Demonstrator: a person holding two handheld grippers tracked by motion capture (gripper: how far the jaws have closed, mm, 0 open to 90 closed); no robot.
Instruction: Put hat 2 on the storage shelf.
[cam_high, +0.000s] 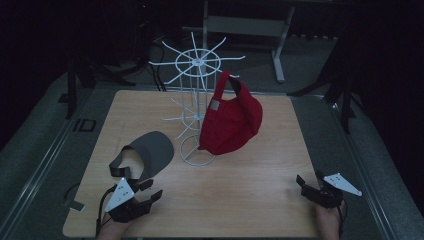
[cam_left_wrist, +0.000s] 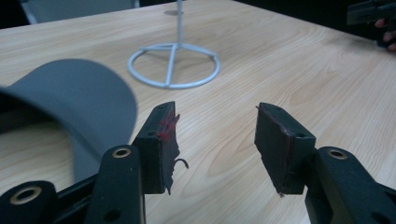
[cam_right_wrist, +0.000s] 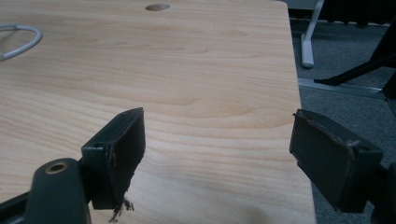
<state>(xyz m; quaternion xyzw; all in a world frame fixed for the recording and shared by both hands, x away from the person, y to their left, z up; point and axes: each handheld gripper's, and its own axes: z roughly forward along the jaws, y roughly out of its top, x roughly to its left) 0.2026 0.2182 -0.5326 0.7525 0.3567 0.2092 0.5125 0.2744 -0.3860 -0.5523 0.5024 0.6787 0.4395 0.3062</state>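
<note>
While both jaws gape empty, left tool (cam_high: 150, 192) flanks grey visor (cam_high: 150, 152), right tool (cam_high: 309, 181) nears table (cam_high: 260, 200) edge.

No legible text, label, brand, number or sign is present. The red cap (cam_high: 231, 120), hanging on the white wire rack (cam_high: 196, 102) near the table's (cam_high: 260, 190) middle, carries a small grey patch (cam_high: 215, 104); any marking on that patch is too small to read.
</note>
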